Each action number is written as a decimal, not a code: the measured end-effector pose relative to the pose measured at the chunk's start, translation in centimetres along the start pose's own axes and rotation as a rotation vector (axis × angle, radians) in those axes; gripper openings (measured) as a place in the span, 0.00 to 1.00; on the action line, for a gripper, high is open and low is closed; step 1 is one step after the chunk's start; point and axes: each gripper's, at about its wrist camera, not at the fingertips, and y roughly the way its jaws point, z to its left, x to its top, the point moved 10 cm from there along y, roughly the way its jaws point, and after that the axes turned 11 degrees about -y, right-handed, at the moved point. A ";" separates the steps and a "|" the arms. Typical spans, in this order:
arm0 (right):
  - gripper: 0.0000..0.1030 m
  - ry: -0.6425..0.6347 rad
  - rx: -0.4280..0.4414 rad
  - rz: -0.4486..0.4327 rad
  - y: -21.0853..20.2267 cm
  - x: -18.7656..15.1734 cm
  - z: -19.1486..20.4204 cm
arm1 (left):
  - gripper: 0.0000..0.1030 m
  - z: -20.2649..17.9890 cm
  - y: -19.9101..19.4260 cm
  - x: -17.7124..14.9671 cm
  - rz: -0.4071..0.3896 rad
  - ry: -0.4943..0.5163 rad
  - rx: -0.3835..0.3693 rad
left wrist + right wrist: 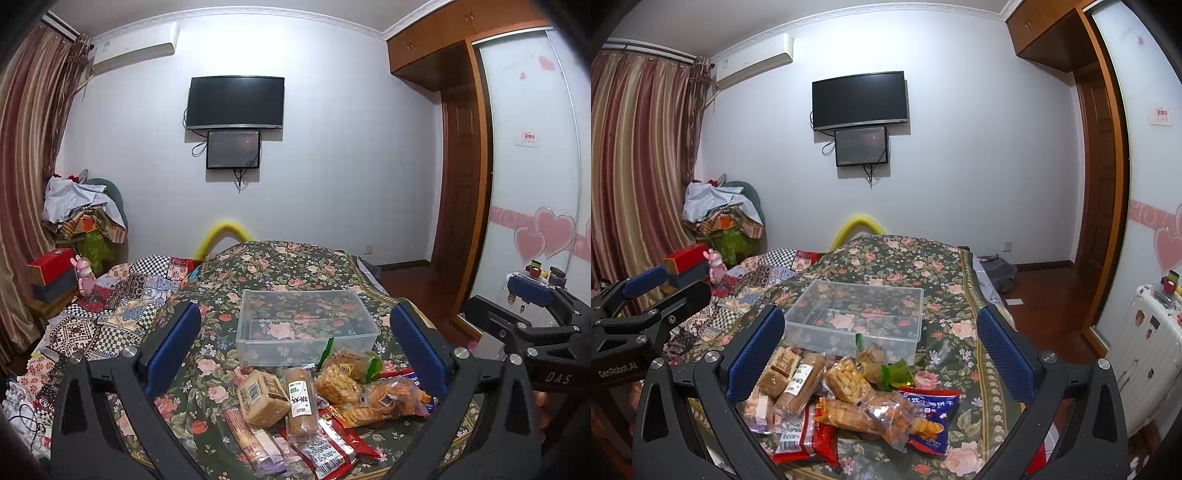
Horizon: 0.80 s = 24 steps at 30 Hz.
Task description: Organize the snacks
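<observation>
Bin: the clear plastic bin sits empty on the floral bedspread.
Snacks: the snack pile lies just in front of the bin, none inside yet.
Progress: nothing sorted; every packet is left to move.
Left gripper: spread wide, holding nothing.
Right gripper: likewise agape and empty.
Only the right view: a blue biscuit bag, largely hidden in the left.

One clear bin; about ten snack packets; two screens.
</observation>
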 end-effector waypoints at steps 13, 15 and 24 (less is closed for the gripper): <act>1.00 -0.002 0.003 0.000 0.1 -0.1 0.1 | 1.00 0.2 -0.1 -0.1 0.002 -0.004 0.001; 1.00 -0.003 0.005 0.001 0.2 -0.1 0.1 | 1.00 0.3 0.0 -0.2 0.005 -0.001 0.004; 1.00 -0.005 -0.017 0.025 0.9 -0.6 -0.3 | 1.00 0.6 1.6 -1.3 0.060 0.010 0.011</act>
